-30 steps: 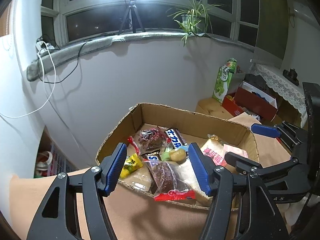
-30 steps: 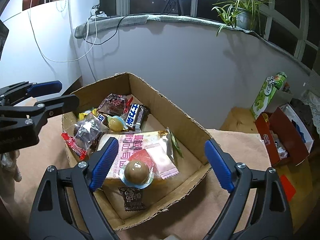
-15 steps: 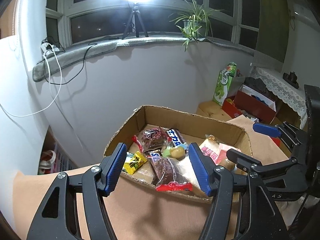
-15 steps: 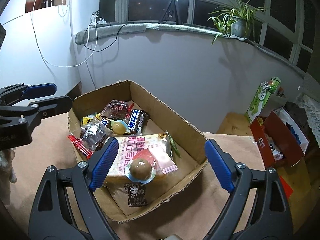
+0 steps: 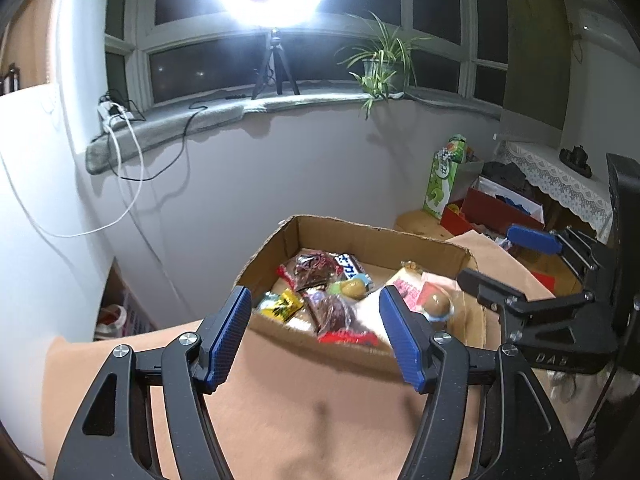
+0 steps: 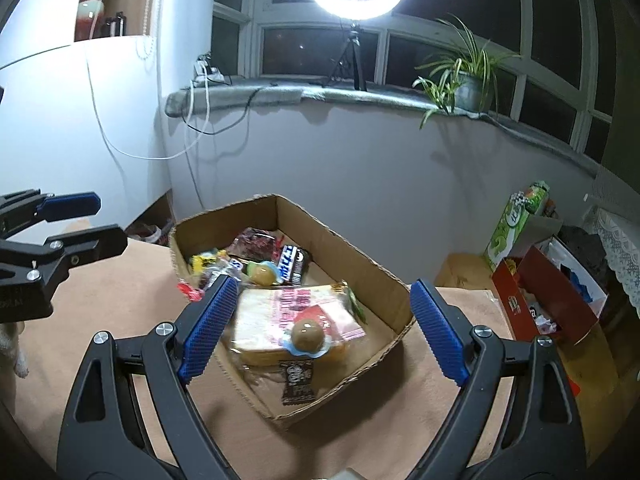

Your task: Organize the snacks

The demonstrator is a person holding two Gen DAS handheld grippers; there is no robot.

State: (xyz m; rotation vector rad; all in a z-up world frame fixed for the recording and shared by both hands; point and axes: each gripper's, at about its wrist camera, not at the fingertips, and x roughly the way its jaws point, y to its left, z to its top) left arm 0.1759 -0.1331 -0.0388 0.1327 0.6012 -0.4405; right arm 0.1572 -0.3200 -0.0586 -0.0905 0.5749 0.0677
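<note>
**Snacks lie in the box; both grippers held back and empty**

On your left, the left gripper hangs above the tan table, short of the near wall of the cardboard box. Its fingers are spread wide and hold nothing.

Moving right, the snacks sit inside the box. At the left end lie a yellow packet, a clear bag with a red edge that leans over the near rim, a dark red bag and a chocolate bar. A small round sweet on a blue wrapper rests among them. In the middle lies the big pink-printed bread pack, with a brown ball sweet on top and a small dark sachet just beside it.

On your right, the right gripper hovers over that end of the box, fingers likewise wide apart and empty.

No snack shows on the table outside the box, so this could be a finished gathering or a heap awaiting sorting; the pictures do not settle which. If you do reach in, come straight down on a single item. The wrappers are slippery and overlap, so pinch a flat edge or seam, not the bulging middle, and keep the grippers clear of each other.
</note>
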